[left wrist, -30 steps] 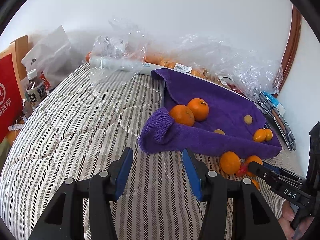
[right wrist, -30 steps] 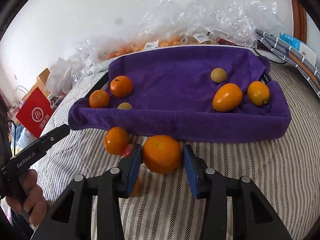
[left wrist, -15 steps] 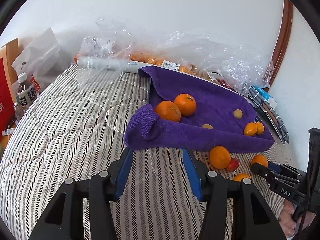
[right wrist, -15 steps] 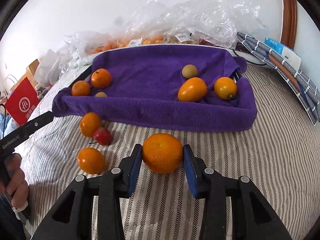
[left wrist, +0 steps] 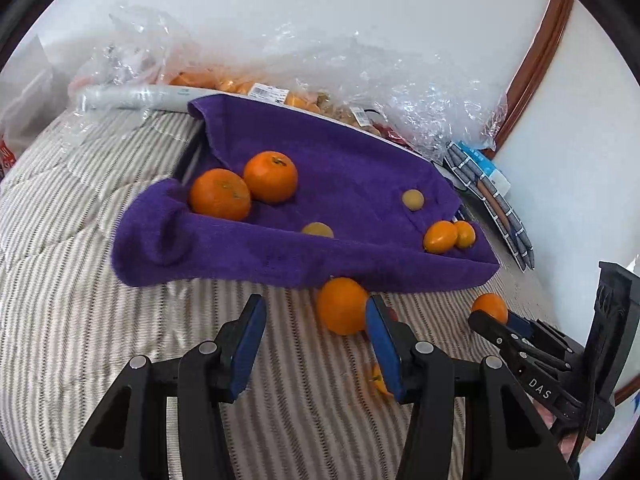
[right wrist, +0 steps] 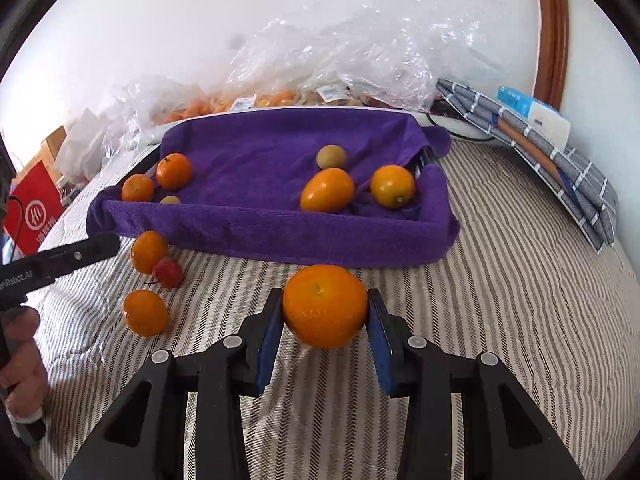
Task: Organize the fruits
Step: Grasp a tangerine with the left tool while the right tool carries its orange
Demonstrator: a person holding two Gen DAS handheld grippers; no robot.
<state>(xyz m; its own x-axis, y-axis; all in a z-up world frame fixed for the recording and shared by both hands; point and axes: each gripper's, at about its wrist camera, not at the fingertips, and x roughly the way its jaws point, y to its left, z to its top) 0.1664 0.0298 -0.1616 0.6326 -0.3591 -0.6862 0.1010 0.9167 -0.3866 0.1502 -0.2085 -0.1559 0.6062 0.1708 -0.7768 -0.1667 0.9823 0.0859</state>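
One orange (right wrist: 325, 306) sits clamped between the pads of my right claw (right wrist: 325, 320), just short of the purple towel (right wrist: 280, 236); my left claw (left wrist: 316, 344) gapes empty over the bed (left wrist: 80, 320).

I've lifted the orange (right wrist: 325, 306) in my right gripper (right wrist: 325, 320) off the bedspread beside the purple towel (right wrist: 272, 236); my left gripper (left wrist: 316, 340) swung toward a loose orange (left wrist: 343, 306) at the towel's front edge.

Two wrist views, shared purple towel (left wrist: 340, 160)
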